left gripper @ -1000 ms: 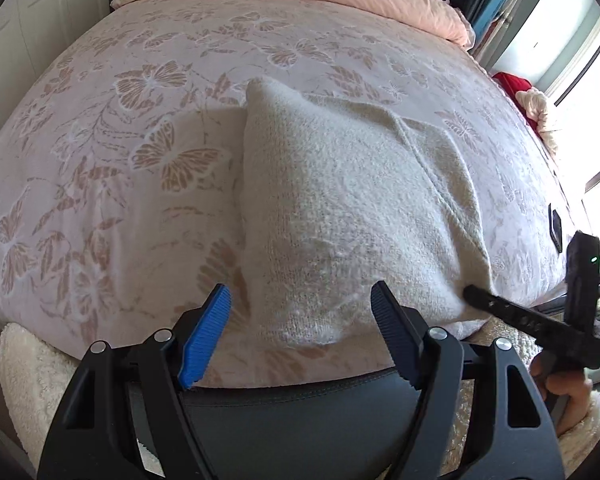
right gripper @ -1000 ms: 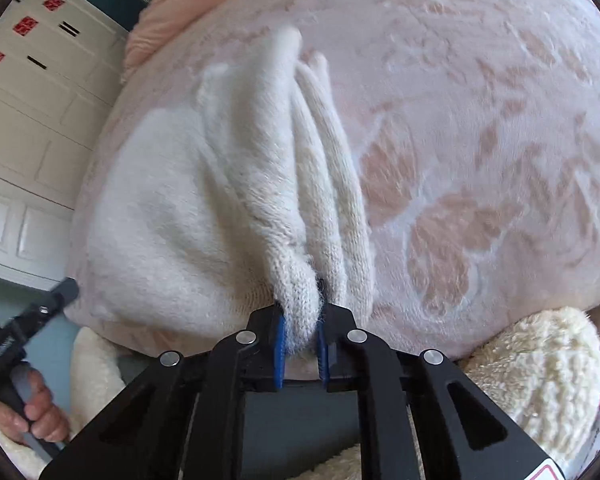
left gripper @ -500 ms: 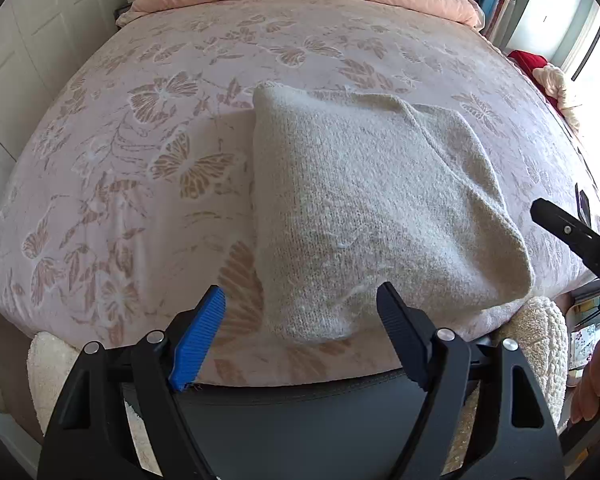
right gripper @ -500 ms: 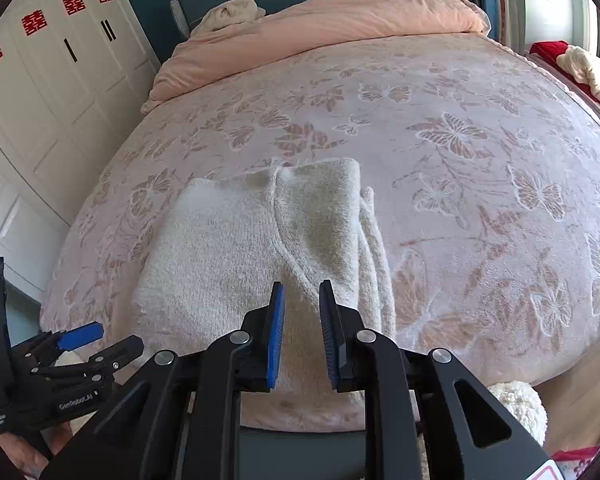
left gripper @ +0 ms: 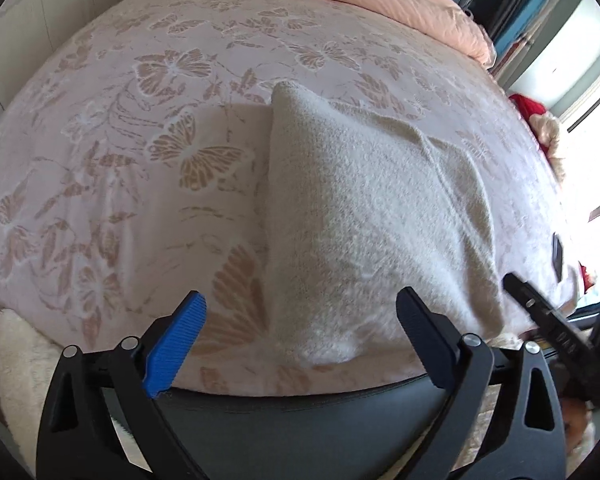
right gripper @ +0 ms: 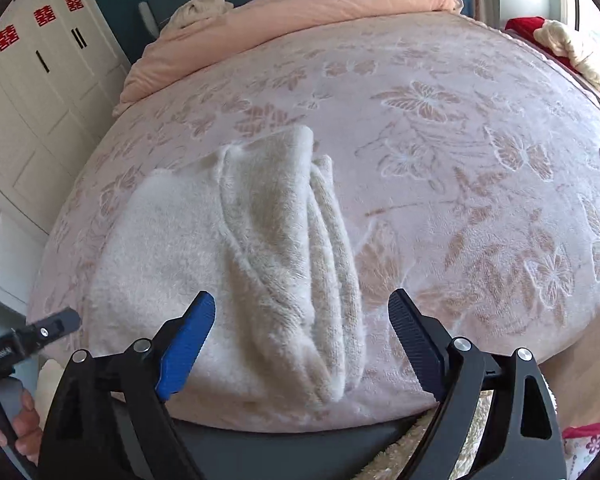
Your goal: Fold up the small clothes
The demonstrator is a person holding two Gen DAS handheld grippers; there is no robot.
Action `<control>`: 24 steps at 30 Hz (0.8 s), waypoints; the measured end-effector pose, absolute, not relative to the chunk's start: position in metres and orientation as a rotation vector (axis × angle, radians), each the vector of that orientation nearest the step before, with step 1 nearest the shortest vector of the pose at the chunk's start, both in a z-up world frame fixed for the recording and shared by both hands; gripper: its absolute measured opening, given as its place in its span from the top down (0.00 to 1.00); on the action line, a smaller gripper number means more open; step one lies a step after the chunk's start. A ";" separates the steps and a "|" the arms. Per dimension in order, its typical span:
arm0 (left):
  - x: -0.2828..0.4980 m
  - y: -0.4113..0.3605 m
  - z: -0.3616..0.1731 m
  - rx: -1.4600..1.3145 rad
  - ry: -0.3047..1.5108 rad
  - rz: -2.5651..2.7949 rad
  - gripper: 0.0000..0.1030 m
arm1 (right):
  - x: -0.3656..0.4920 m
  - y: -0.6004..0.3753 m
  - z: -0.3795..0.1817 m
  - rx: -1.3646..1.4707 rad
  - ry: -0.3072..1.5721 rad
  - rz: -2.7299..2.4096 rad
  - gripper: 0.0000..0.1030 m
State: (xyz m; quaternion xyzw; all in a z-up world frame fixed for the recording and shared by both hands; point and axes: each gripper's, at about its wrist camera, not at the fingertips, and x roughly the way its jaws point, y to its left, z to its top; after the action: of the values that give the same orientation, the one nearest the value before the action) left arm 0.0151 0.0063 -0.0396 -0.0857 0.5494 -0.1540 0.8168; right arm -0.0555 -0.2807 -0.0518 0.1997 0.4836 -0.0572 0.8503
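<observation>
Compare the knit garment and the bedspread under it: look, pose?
The knit garment is plain cream and fuzzy; the bedspread is pink with a butterfly pattern. The garment is folded into stacked layers, their edges showing on its right side in the right wrist view; the bedspread lies spread flat as a single sheet. The garment covers only a small patch near the bed's front edge; the bedspread runs across nearly the whole bed. Both are soft fabric, lying still, ungripped.

Fuzzy knit garment point(left gripper: 372, 216); plush embossed bedspread point(left gripper: 140, 152); ribbed jaws.
</observation>
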 end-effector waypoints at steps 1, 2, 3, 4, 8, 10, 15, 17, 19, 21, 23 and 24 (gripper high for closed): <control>0.023 0.004 -0.045 -0.206 1.186 -0.332 0.08 | -0.051 -0.286 -0.064 0.469 1.052 -0.105 0.16; 0.032 0.003 -0.053 -0.232 1.203 -0.334 0.08 | -0.046 -0.289 -0.076 0.520 1.082 -0.088 0.16; 0.039 0.001 -0.061 -0.252 1.222 -0.338 0.08 | -0.042 -0.291 -0.089 0.576 1.117 -0.072 0.15; 0.046 -0.001 -0.071 -0.270 1.252 -0.326 0.08 | -0.039 -0.293 -0.099 0.636 1.140 -0.052 0.15; 0.068 -0.007 -0.110 -0.438 1.371 -0.384 0.05 | -0.033 -0.296 -0.114 0.797 1.105 -0.018 0.06; 0.072 -0.008 -0.123 -0.517 1.416 -0.379 0.05 | -0.026 -0.293 -0.117 0.814 1.110 -0.008 0.06; 0.072 -0.024 -0.097 -0.476 1.406 -0.446 0.47 | -0.017 -0.287 -0.097 0.857 1.099 0.068 0.61; 0.070 -0.027 -0.070 -0.431 1.367 -0.492 0.54 | -0.022 -0.285 -0.068 0.828 1.041 0.096 0.66; 0.067 -0.027 -0.036 -0.412 1.305 -0.547 0.57 | -0.030 -0.286 -0.029 0.791 0.965 0.104 0.67; 0.064 -0.028 0.003 -0.413 1.244 -0.609 0.59 | -0.042 -0.289 0.020 0.739 0.874 0.100 0.67; 0.060 -0.030 0.047 -0.415 1.175 -0.682 0.59 | -0.054 -0.294 0.069 0.682 0.775 0.105 0.67; 0.058 -0.033 0.069 -0.417 1.136 -0.718 0.59 | -0.062 -0.295 0.096 0.657 0.720 0.107 0.67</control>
State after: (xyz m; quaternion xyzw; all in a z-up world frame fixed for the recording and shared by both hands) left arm 0.0585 -0.0330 0.0688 -0.1919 0.5225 -0.3299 0.7624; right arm -0.0617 -0.2946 0.0959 0.3154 0.3456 0.0516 0.8823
